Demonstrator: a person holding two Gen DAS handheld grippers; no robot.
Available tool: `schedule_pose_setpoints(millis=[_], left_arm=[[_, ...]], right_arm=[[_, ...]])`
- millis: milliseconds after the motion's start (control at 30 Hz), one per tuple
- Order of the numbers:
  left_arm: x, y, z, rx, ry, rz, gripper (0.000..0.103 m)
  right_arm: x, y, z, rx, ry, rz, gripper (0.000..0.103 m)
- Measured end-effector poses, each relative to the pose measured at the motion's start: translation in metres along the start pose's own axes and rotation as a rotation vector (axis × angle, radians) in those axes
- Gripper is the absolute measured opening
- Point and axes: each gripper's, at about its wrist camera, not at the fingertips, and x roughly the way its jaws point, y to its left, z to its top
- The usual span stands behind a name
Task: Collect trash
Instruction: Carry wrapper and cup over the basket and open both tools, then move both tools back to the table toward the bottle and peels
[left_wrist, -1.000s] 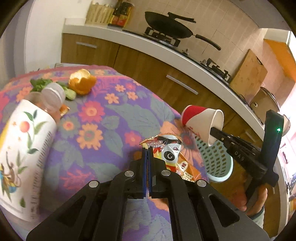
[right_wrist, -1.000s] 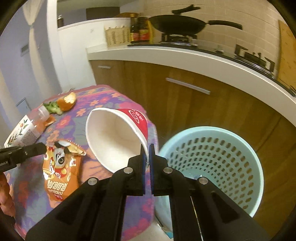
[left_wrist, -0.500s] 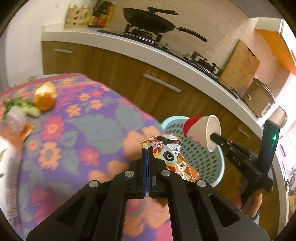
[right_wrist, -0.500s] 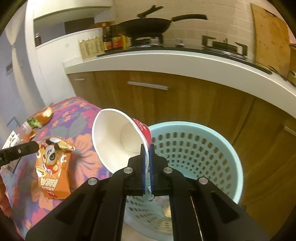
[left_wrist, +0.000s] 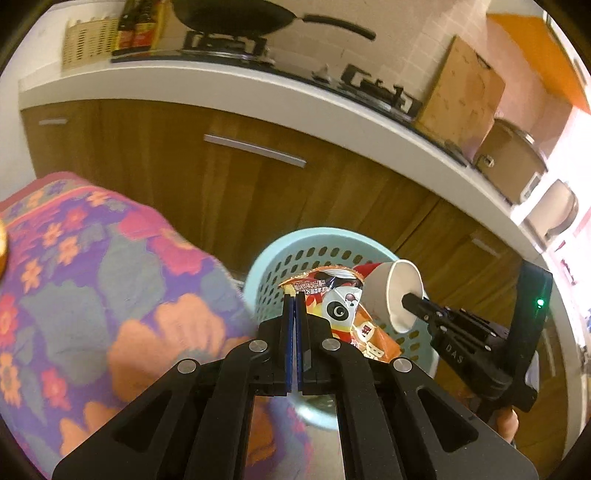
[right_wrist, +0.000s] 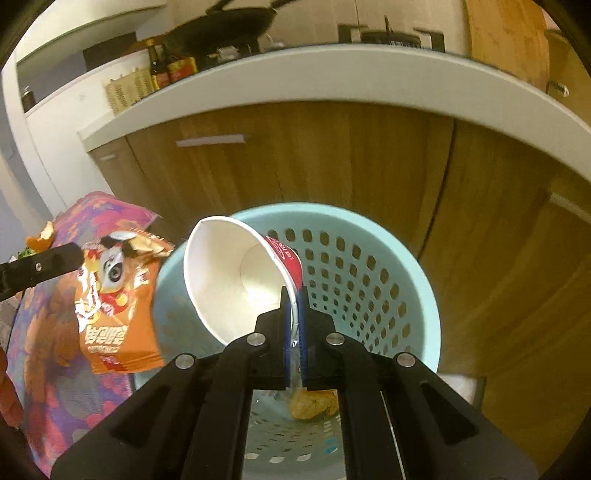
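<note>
My left gripper is shut on the top edge of an orange snack bag, which hangs at the near rim of a light blue perforated bin. The right gripper is shut on the rim of a red and white paper cup, held tilted over the mouth of the bin. In the right wrist view the snack bag dangles left of the cup, beside the bin's rim. The left wrist view shows the cup right of the bag, above the bin.
A table with a flowered cloth stands left of the bin, orange peel at its far end. Brown cabinets under a white countertop rise behind the bin. Some crumpled trash lies in the bin's bottom.
Both grippers have carried their loads from over the table toward the bin. The cup now hangs above the bin's opening and the bag has reached its rim. The carton and bottle left the view.
</note>
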Motion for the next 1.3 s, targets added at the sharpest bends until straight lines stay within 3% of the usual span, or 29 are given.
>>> schedule_pose_setpoints(millis=[267, 500, 600, 633, 667, 733, 833, 1033, 1300], left_arm=[[0.041, -0.020, 0.003, 0.060, 0.062, 0.056, 0.000], [0.059, -0.030, 0.006, 0.093, 0.092, 0.065, 0.000], [0.061, -0.034, 0.005, 0.110, 0.098, 0.071, 0.010], [0.061, -0.036, 0.004, 0.121, 0.095, 0.074, 0.024], [0.059, -0.037, 0.004, 0.128, 0.089, 0.078, 0.028], [0.050, -0.039, 0.003, 0.139, 0.054, 0.088, 0.040], [0.040, -0.036, 0.001, 0.128, 0.039, 0.060, 0.042], [-0.001, -0.022, -0.003, 0.095, -0.054, 0.057, 0.058], [-0.083, 0.004, -0.011, 0.065, -0.189, 0.106, 0.066]], right_arm=[[0.032, -0.021, -0.010, 0.079, 0.115, 0.052, 0.004], [0.024, -0.032, -0.014, 0.111, 0.115, 0.071, 0.007], [0.016, -0.035, -0.014, 0.117, 0.102, 0.071, 0.009], [0.013, -0.035, -0.014, 0.119, 0.096, 0.072, 0.009], [0.012, -0.035, -0.014, 0.120, 0.093, 0.072, 0.009], [0.007, -0.033, -0.013, 0.114, 0.086, 0.072, 0.009], [-0.003, -0.026, -0.011, 0.100, 0.064, 0.070, 0.009], [-0.031, -0.003, 0.000, 0.059, -0.002, 0.091, 0.009], [-0.056, 0.051, 0.021, -0.031, -0.063, 0.139, 0.009]])
